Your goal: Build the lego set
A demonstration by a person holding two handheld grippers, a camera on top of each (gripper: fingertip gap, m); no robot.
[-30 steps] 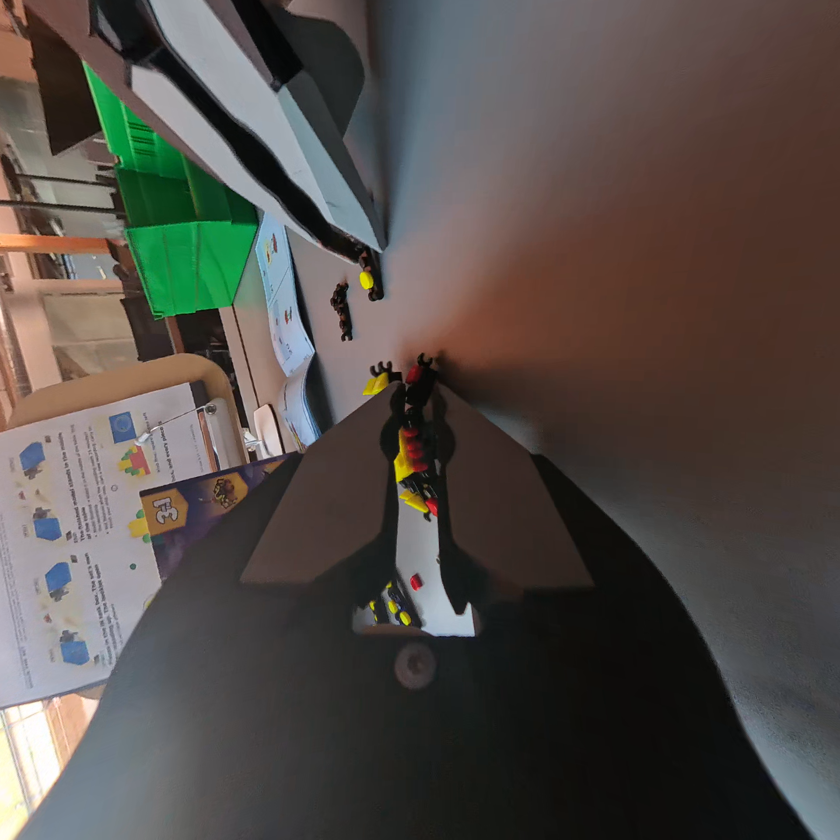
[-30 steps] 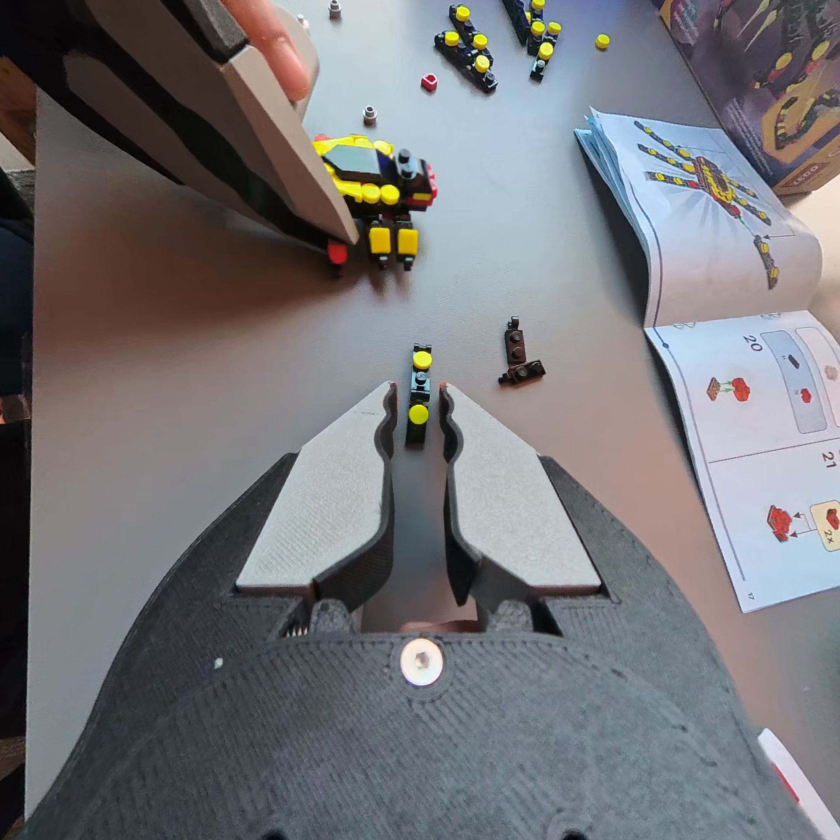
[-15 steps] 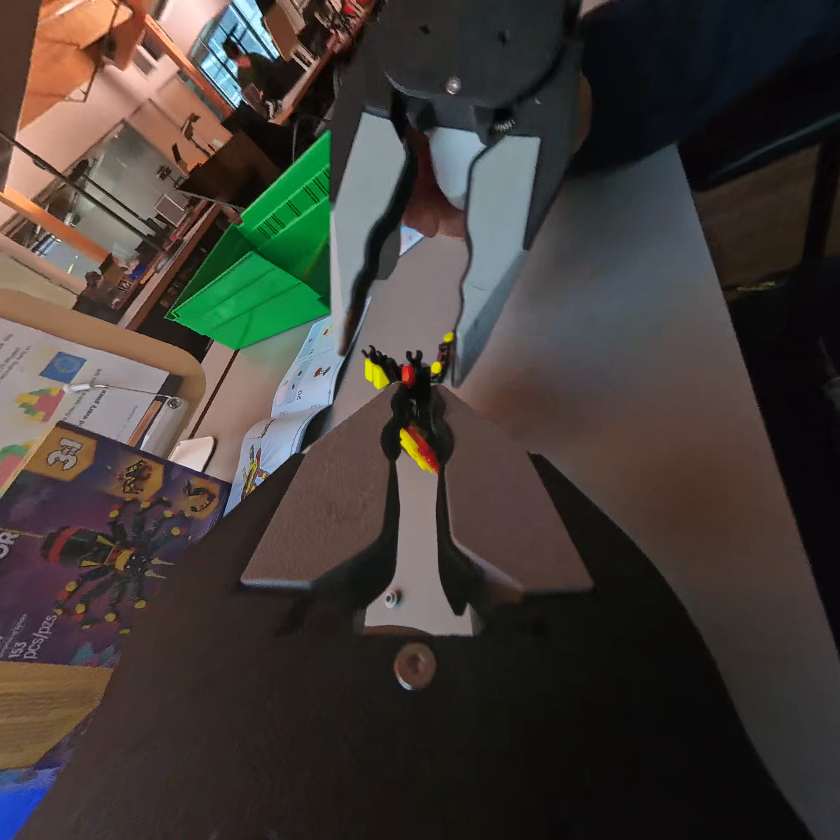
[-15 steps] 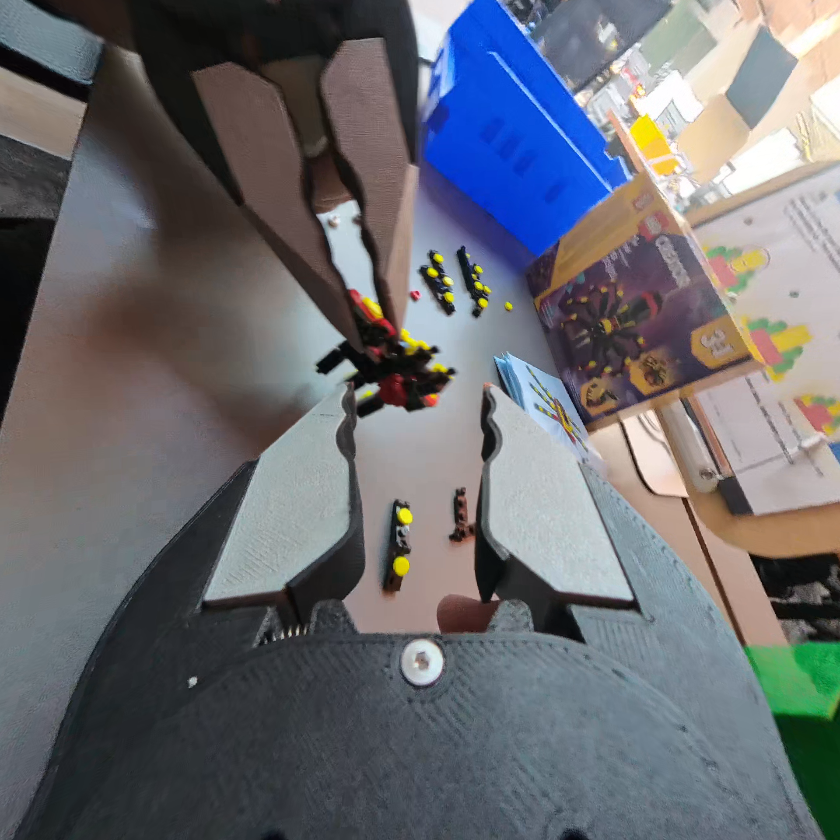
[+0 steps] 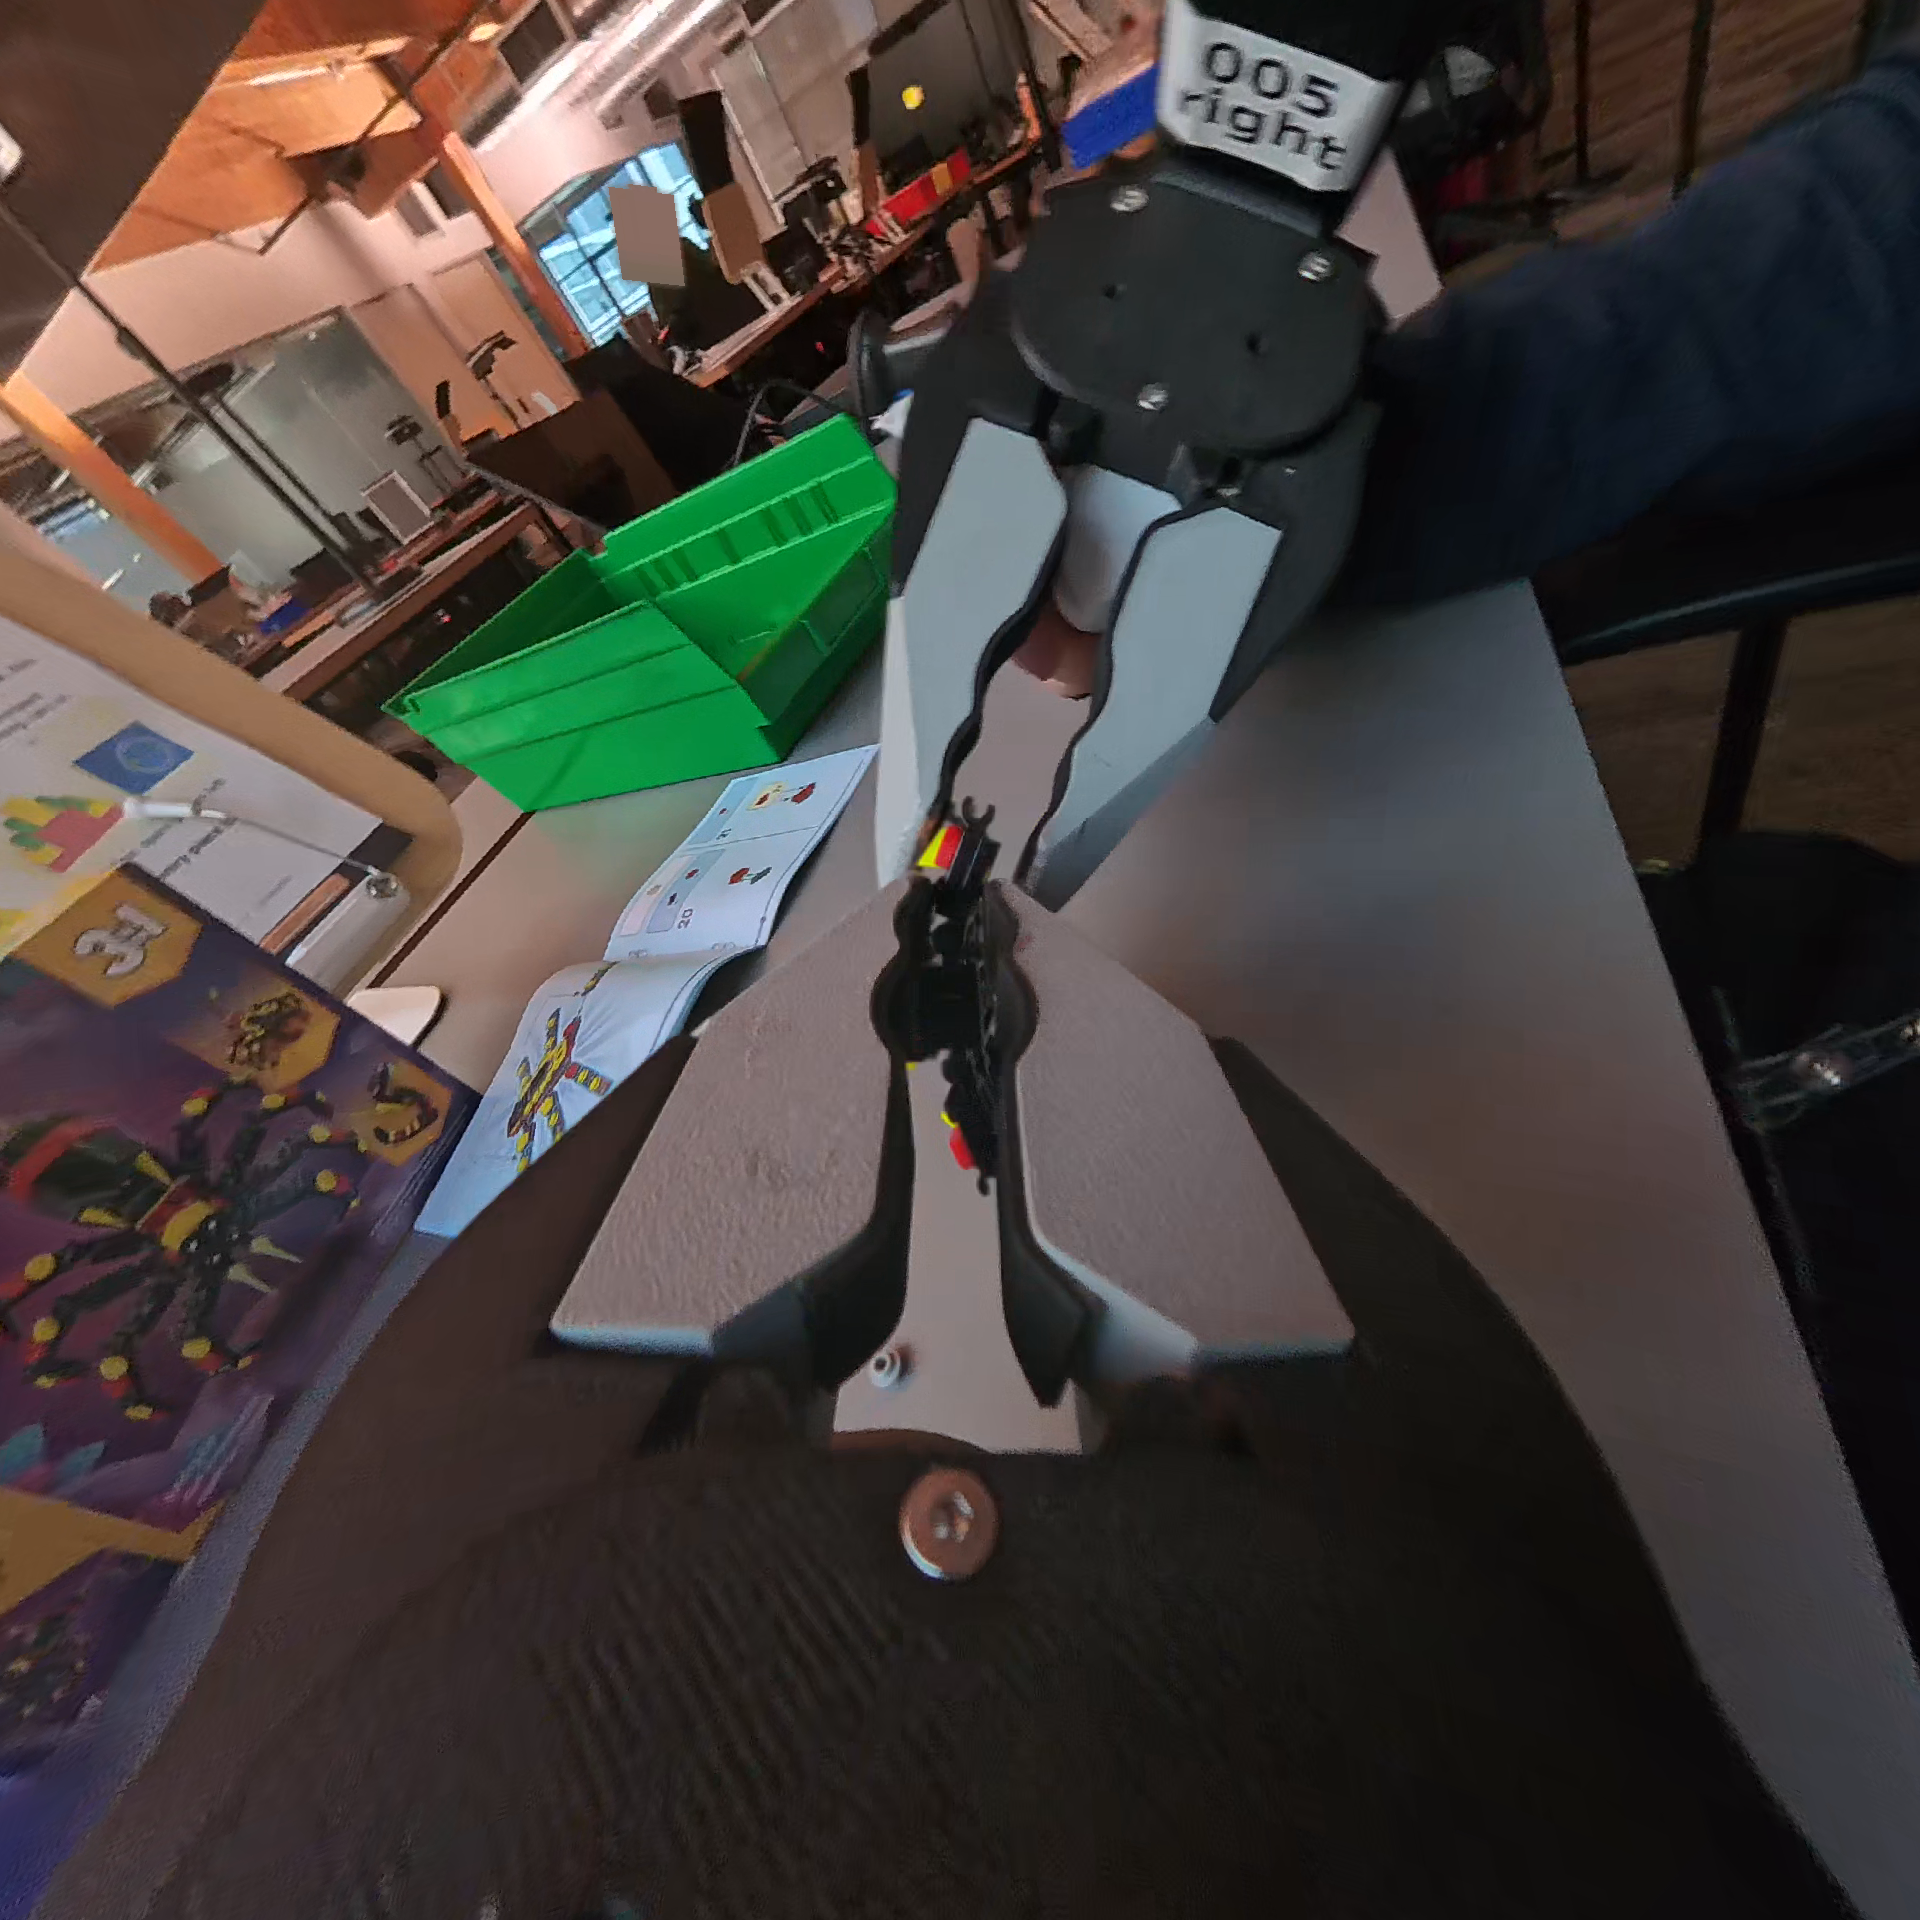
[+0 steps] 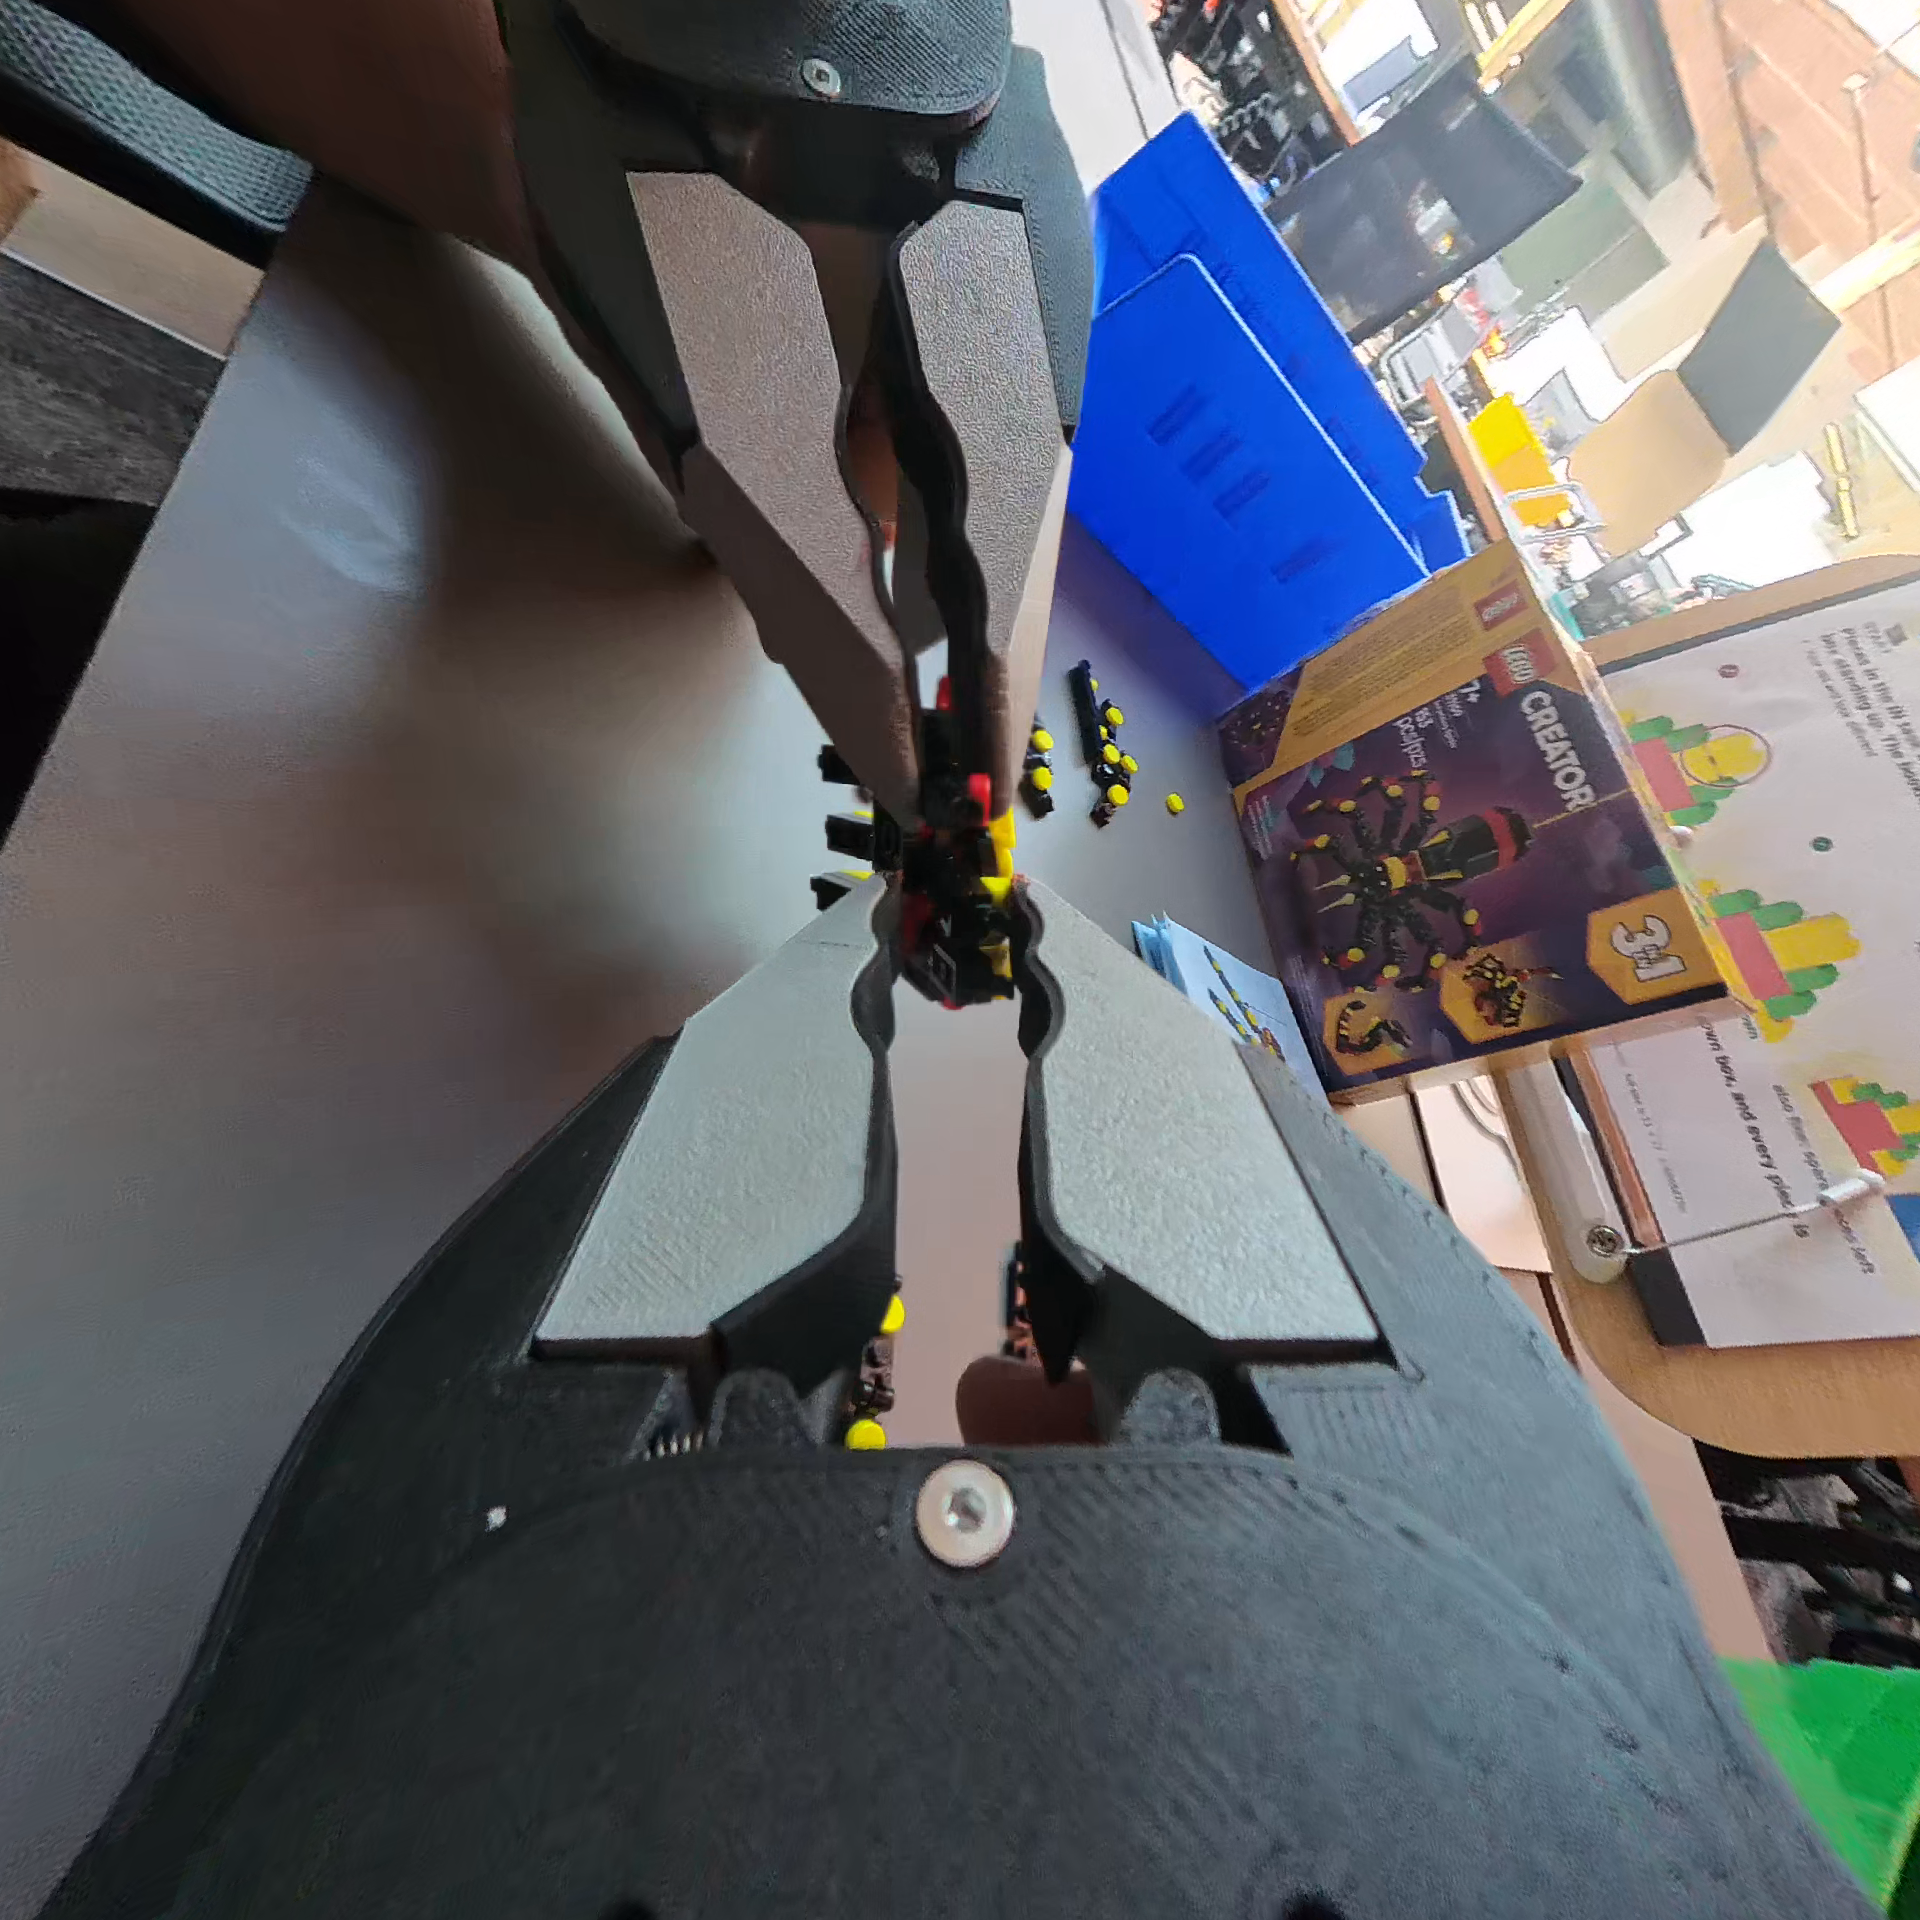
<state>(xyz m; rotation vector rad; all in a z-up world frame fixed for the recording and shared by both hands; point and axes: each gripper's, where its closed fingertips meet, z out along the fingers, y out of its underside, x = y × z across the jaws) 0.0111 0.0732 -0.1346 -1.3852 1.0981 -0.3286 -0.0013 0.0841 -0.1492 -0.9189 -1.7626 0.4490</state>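
The lego spider body (image 5: 954, 1003), black with yellow and red parts, is held above the grey table (image 5: 1351, 935). My left gripper (image 5: 951, 914) is shut on it. In the right wrist view the left gripper comes down from above and pinches the model's far end (image 6: 940, 758). My right gripper (image 6: 954, 920) faces the left one, and its jaws have narrowed onto the near end of the spider body (image 6: 956, 940). In the left wrist view the right gripper (image 5: 977, 852) reaches in from the top, with its fingertips on either side of the model's tip.
Loose black legs with yellow studs (image 6: 1101, 748) lie on the table, and another leg (image 6: 878, 1371) lies under my right gripper. The set's box (image 6: 1455, 862), the open instruction booklet (image 5: 727, 883), a green bin (image 5: 665, 665) and blue bins (image 6: 1226, 447) stand around. A small grey stud (image 5: 888, 1369) lies under my left gripper. Only a small space, under 4 cm, lies between the two pairs of fingers.
The left gripper lifted the spider body off the table and tilted up. The right gripper left the leg piece, rose to face the model and narrowed its jaws around it.
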